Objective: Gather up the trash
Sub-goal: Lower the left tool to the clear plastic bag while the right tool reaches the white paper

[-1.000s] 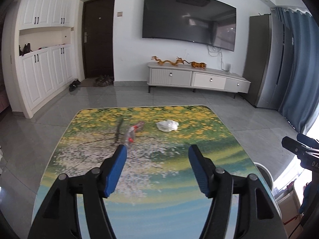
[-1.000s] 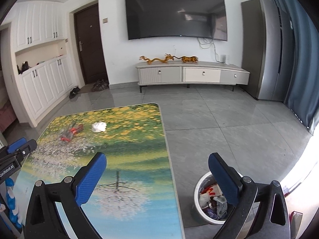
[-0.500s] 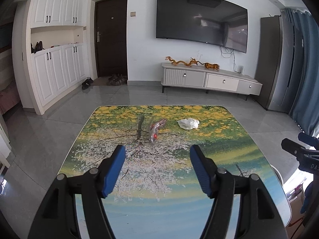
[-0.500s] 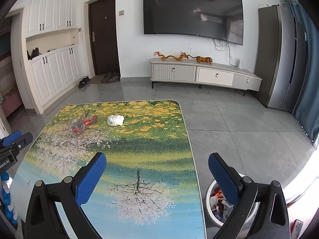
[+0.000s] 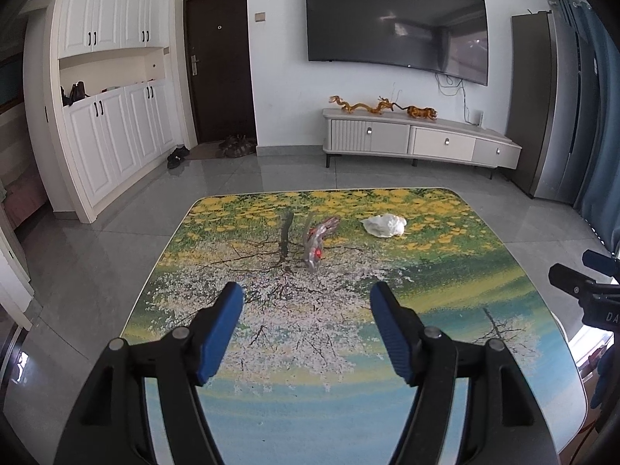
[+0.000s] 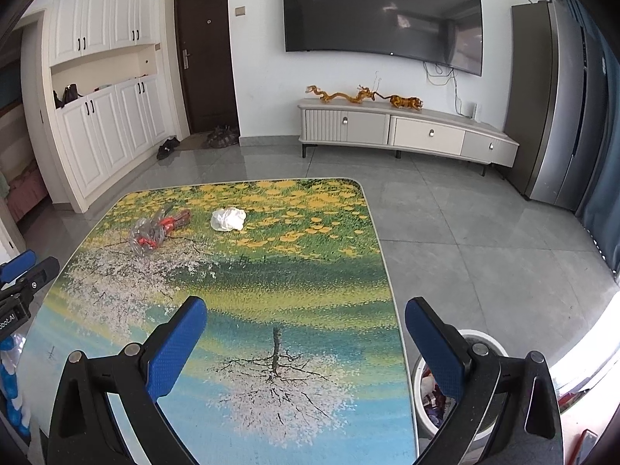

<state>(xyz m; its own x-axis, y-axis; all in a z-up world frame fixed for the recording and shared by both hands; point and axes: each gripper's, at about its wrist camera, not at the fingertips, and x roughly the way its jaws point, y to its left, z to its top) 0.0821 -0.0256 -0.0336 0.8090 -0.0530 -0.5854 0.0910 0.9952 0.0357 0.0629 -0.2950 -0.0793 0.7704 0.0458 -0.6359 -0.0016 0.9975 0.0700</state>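
Note:
A clear crumpled plastic wrapper with red print (image 5: 317, 240) lies on the far half of the painted table (image 5: 348, 348); it also shows in the right wrist view (image 6: 157, 231). A crumpled white paper wad (image 5: 384, 225) lies to its right, also in the right wrist view (image 6: 228, 219). My left gripper (image 5: 306, 302) is open and empty, above the table short of the wrapper. My right gripper (image 6: 306, 317) is open and empty over the table's right edge. A white trash bin (image 6: 457, 383) with rubbish stands on the floor, partly hidden behind the right gripper's finger.
The table top (image 6: 271, 271) carries a tree and flower picture. The grey tiled floor (image 6: 484, 240) surrounds it. A TV cabinet (image 5: 418, 141) stands at the far wall, white cupboards (image 5: 112, 135) at the left, a tall grey fridge (image 6: 554, 97) at the right.
Both grippers have swung left, so the table and its trash shifted right in both views. The wrapper and wad lie where they were. Both grippers stay open.

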